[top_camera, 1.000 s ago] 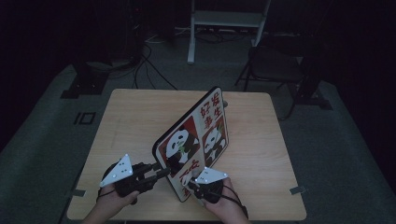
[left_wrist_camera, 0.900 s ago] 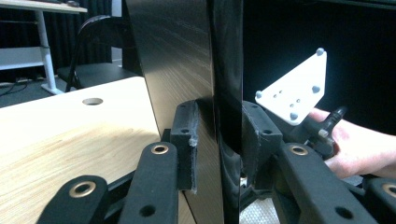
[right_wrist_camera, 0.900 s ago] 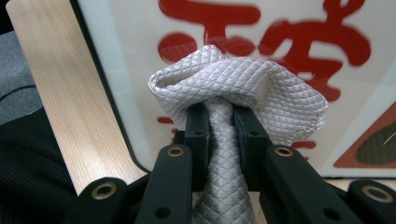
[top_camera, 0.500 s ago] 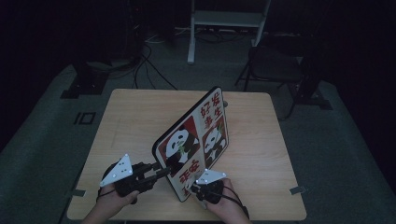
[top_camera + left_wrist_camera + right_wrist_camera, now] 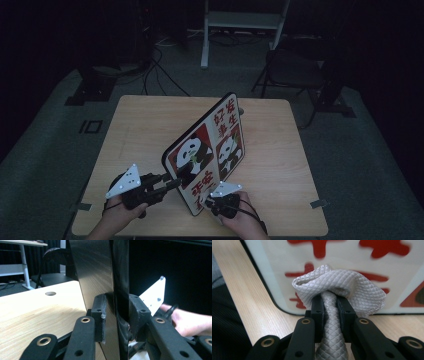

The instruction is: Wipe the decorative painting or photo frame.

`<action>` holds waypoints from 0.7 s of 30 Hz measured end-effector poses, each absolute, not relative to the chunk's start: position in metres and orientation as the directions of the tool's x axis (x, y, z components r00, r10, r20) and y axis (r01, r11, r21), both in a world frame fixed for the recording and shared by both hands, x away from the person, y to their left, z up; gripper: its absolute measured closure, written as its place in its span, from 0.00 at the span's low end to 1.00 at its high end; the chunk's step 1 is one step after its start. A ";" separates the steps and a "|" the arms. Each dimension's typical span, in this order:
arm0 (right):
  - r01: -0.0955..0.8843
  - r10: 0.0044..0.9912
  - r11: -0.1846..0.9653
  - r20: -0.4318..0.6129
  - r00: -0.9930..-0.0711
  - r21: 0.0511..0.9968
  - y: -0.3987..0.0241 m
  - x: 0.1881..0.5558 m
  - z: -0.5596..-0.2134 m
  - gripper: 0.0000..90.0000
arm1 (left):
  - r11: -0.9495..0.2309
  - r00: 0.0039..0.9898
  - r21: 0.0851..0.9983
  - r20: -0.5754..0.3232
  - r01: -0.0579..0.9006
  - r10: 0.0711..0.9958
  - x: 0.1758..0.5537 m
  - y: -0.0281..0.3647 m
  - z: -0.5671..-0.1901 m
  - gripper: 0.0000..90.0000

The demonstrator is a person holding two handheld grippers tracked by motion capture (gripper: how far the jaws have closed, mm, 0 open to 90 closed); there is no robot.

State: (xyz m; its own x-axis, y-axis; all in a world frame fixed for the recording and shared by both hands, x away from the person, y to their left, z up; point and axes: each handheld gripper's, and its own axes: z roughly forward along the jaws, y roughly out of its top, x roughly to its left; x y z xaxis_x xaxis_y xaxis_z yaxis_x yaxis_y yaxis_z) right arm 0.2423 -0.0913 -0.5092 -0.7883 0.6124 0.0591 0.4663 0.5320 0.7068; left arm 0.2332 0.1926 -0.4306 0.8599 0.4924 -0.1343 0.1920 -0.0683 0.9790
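A black-edged panda board (image 5: pixel 210 150) with red characters stands tilted on its edge on the wooden table (image 5: pixel 140 125). My left gripper (image 5: pixel 175 183) is shut on the board's near left edge; in the left gripper view the pads (image 5: pixel 100 312) clamp the black edge (image 5: pixel 120 285). My right gripper (image 5: pixel 212 200) is shut on a bunched grey quilted cloth (image 5: pixel 337 290), and the cloth presses against the board's white face (image 5: pixel 352 262) near its bottom corner.
A round hole (image 5: pixel 50 293) sits in the tabletop behind the board. Beyond the table stand a dark chair (image 5: pixel 295 70) and a white desk frame (image 5: pixel 240 20), with cables on the floor. The person's hand (image 5: pixel 190 322) appears past the board.
The right hand with the cloth has shifted slightly along the board's lower face. The board and the left gripper have kept still.
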 end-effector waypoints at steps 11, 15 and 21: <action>0.391 0.633 0.429 0.037 -0.773 0.814 -0.102 0.244 -0.460 0.87 | -0.089 0.870 0.983 -0.098 0.161 0.483 0.233 0.213 -0.418 0.78; 0.350 0.637 0.391 0.023 -0.770 0.851 -0.105 0.243 -0.437 0.87 | -0.106 0.866 0.982 -0.083 0.155 0.494 0.235 0.224 -0.414 0.78; 0.277 0.641 0.319 0.009 -0.767 0.906 -0.106 0.242 -0.402 0.87 | -0.098 0.836 0.976 -0.114 0.196 0.537 0.245 0.226 -0.420 0.79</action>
State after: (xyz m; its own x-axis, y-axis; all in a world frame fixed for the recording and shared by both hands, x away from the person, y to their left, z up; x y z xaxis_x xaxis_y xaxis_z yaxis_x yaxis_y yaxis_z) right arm 0.2423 -0.1062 -0.4017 -0.7673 0.6412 0.0092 0.2774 0.3190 0.9063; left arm 0.2449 0.2260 -0.4203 0.8356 0.5374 -0.1140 0.1959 -0.0976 0.9757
